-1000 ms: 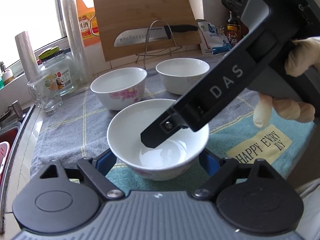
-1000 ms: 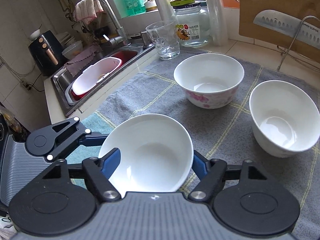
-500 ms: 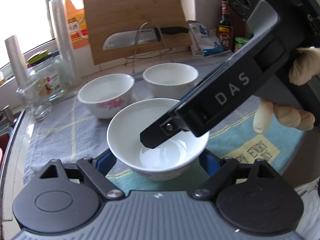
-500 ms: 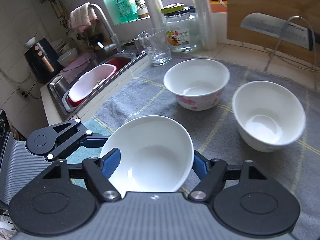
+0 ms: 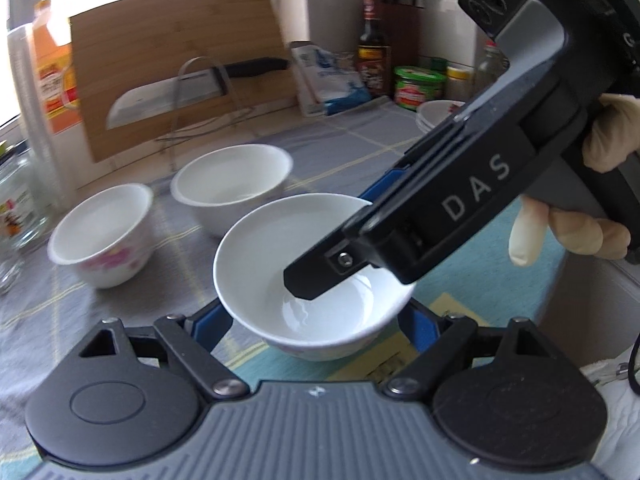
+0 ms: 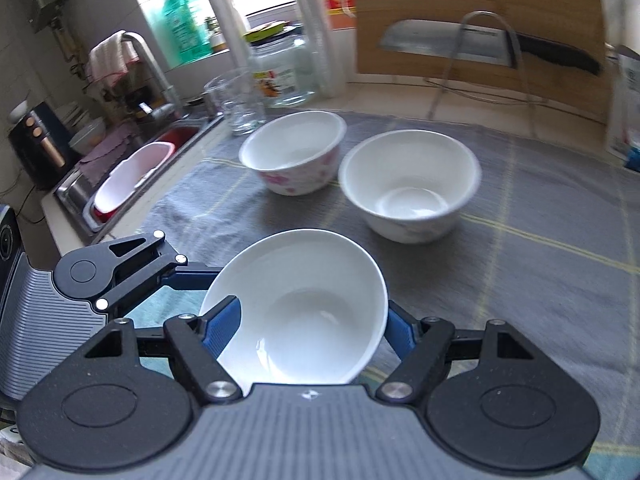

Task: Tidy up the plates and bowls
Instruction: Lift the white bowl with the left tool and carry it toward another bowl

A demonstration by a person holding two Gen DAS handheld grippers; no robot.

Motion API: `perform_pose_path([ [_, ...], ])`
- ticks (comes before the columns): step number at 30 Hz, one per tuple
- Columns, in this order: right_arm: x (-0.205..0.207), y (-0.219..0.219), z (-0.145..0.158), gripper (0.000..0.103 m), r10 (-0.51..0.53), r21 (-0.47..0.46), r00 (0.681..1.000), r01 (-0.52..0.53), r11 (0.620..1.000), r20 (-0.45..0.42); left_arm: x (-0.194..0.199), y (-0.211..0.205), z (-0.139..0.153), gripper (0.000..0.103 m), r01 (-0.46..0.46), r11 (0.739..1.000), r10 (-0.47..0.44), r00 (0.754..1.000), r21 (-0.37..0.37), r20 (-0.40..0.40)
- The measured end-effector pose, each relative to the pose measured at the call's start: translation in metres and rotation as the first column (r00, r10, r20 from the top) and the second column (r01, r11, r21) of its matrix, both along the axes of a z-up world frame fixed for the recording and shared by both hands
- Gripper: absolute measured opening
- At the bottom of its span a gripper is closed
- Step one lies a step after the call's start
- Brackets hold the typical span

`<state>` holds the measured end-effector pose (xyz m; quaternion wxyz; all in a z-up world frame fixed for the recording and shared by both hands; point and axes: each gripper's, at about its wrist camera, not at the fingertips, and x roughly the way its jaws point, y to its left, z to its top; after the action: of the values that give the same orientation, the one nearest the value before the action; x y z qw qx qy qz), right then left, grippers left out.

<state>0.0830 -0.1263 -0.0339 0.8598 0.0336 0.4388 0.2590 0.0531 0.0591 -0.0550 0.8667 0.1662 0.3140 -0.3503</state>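
A plain white bowl [image 5: 280, 248] hangs a little above the towel-covered counter [image 6: 540, 208], and both grippers hold it. My left gripper [image 5: 316, 328] has its blue pads [image 5: 212, 320] pressed on the bowl's two sides. My right gripper [image 5: 340, 240] comes in from the right in a gloved hand [image 5: 568, 232]. One of its fingers is inside the bowl and the other is outside the wall. In the right wrist view the bowl [image 6: 312, 304] sits tilted between my right gripper [image 6: 312, 328] fingers, with the left gripper's linkage [image 6: 120, 276] at its left.
A flowered bowl [image 6: 296, 152] and a white bowl [image 6: 408, 176] stand on the towel behind. Further back are a cutting board [image 5: 176, 60] with a knife on a wire rack, a glass jar [image 6: 284, 68] and a glass [image 6: 240, 104]. The sink [image 6: 132, 172] lies left. Stacked bowls [image 5: 436, 114], bottles and jars stand at the back right.
Both grippers have carried the bowl to the right across the counter. The two standing bowls have slid left in both views, and the bottles, jars and stacked bowls have come into sight.
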Motion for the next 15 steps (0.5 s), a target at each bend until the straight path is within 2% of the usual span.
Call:
perform_pose_path([
  [7,-0.008,-0.028,-0.002,0.081,-0.07,-0.014,0.997,0.069,0.997,-0.013,0.0,-0.028,-0.006,0.089,0.067,0.998,-0.067,0.998,-0.005,-0.015],
  [15,-0.012,-0.04,-0.006,0.081,-0.094,-0.018,0.995,0.093,0.995,-0.029,0.0,-0.039,-0.011,0.089,0.082,0.996,-0.083,0.996,-0.015,-0.045],
])
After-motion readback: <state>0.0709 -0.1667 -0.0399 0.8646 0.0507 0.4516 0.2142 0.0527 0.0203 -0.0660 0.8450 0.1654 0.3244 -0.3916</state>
